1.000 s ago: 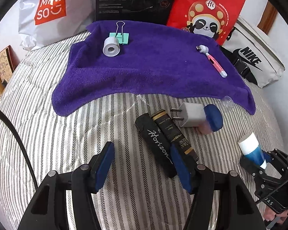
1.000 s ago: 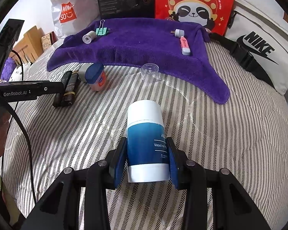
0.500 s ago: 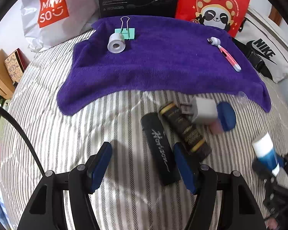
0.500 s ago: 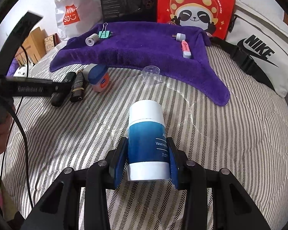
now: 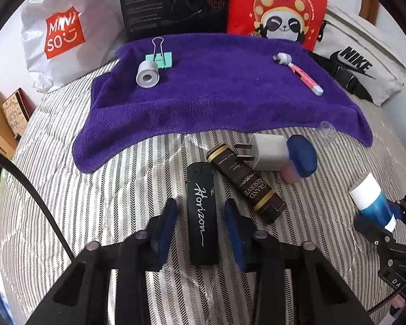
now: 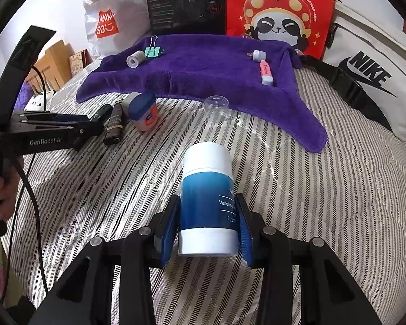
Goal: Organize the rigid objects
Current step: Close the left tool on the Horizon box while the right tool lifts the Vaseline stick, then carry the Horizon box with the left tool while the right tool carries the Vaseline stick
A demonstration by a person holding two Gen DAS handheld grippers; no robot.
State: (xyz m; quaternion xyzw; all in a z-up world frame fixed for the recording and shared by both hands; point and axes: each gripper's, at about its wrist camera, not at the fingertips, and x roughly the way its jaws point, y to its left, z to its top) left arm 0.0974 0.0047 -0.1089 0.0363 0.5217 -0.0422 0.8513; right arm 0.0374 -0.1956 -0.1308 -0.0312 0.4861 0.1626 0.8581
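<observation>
A black "Horizon" case [image 5: 200, 178] lies on the striped bedcover between the blue pads of my left gripper [image 5: 200, 208]. The jaws are closing, and a thin gap still shows on each side of the case. Beside the case lie a brown "Grand Reserve" tube [image 5: 246, 181], a white charger [image 5: 268, 154] and a blue-lidded jar [image 5: 301, 158]. My right gripper [image 6: 208, 203] is shut on a blue-and-white Vaseline bottle [image 6: 207, 173], held low over the bedcover. On the purple towel [image 5: 216, 94] rest a tape roll [image 5: 147, 75], a green binder clip [image 5: 161, 59] and a pink pen [image 5: 304, 77].
A clear plastic cap [image 5: 327, 130] sits at the towel's front edge. Behind the towel stand a white Miniso bag [image 5: 59, 32], a black box [image 5: 173, 0] and a red panda bag [image 5: 278, 8]. A white Nike bag [image 5: 357, 65] lies at the right.
My left gripper shifted over the black case and its jaws narrowed from wide to close around it. The right gripper kept still with the bottle.
</observation>
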